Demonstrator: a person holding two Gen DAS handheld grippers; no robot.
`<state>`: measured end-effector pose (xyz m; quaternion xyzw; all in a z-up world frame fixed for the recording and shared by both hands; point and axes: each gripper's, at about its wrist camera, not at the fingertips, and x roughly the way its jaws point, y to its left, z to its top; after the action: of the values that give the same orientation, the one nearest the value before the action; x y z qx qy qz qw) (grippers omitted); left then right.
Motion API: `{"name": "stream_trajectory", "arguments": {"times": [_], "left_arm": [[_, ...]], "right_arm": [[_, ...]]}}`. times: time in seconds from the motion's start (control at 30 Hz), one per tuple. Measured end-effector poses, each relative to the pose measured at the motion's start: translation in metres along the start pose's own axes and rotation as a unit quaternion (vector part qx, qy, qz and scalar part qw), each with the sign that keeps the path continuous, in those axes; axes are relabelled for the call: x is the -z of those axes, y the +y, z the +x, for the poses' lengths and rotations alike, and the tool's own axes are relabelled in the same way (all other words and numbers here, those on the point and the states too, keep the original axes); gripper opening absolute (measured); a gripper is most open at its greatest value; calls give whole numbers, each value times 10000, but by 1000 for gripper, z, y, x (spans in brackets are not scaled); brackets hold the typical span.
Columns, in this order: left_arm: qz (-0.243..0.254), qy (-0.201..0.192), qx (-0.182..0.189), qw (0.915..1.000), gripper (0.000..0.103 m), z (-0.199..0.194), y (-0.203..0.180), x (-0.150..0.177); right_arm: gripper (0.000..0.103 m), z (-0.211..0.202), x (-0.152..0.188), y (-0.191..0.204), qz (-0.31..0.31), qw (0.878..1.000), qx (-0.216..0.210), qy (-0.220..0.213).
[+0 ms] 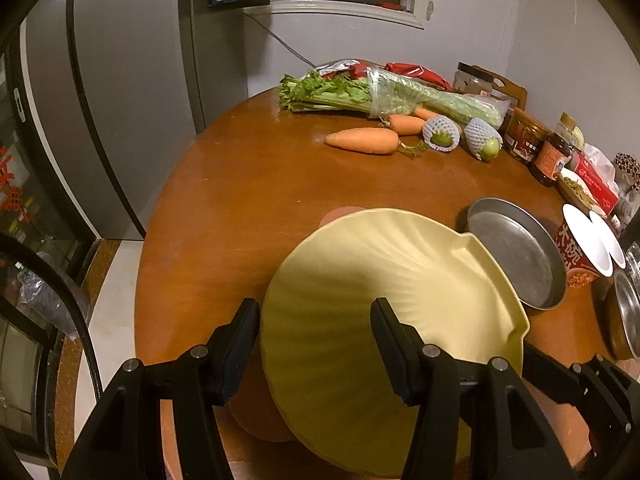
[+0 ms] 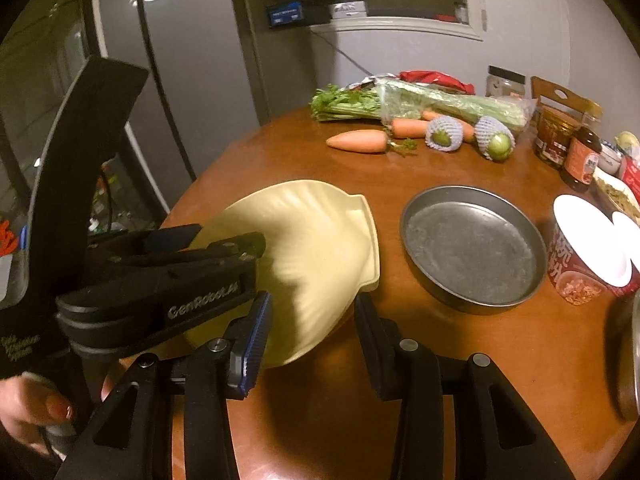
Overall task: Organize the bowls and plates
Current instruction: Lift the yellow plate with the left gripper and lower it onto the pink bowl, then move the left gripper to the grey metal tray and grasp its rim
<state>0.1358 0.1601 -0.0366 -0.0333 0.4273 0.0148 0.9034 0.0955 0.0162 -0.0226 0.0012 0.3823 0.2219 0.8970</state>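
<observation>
Ribbed, shell-shaped yellow plate (image 1: 384, 280) beside round, dull metal pan (image 1: 516, 256).

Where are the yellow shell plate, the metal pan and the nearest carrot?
yellow shell plate (image 1: 384, 280): left wrist view, ribbed centre.
metal pan (image 2: 472, 248): right wrist view, flat bottom.
nearest carrot (image 2: 356, 141): right wrist view, mid-body.

Bare tabletop (image 2: 280, 152) free left; metal pan (image 2: 472, 248), jars (image 2: 580, 160) crowd right.
</observation>
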Motion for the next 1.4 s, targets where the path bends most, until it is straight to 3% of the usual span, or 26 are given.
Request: {"name": "stream_trajectory", "arguments": {"times": [0.17, 0.5, 1.03, 1.4], "left_arm": [[-115, -49, 22, 9999, 57, -7, 5, 1], [-49, -247, -61, 9997, 58, -30, -6, -6], [590, -366, 163, 9975, 60, -49, -81, -22], [1050, -100, 378, 9937, 60, -20, -127, -42]], "right_arm": [[48, -2, 3, 7, -192, 9998, -44, 37], [55, -26, 1, -14, 81, 9995, -60, -311], [62, -72, 5, -83, 826, 9923, 308, -867], [62, -65, 20, -131, 1435, 9864, 357, -716]]}}
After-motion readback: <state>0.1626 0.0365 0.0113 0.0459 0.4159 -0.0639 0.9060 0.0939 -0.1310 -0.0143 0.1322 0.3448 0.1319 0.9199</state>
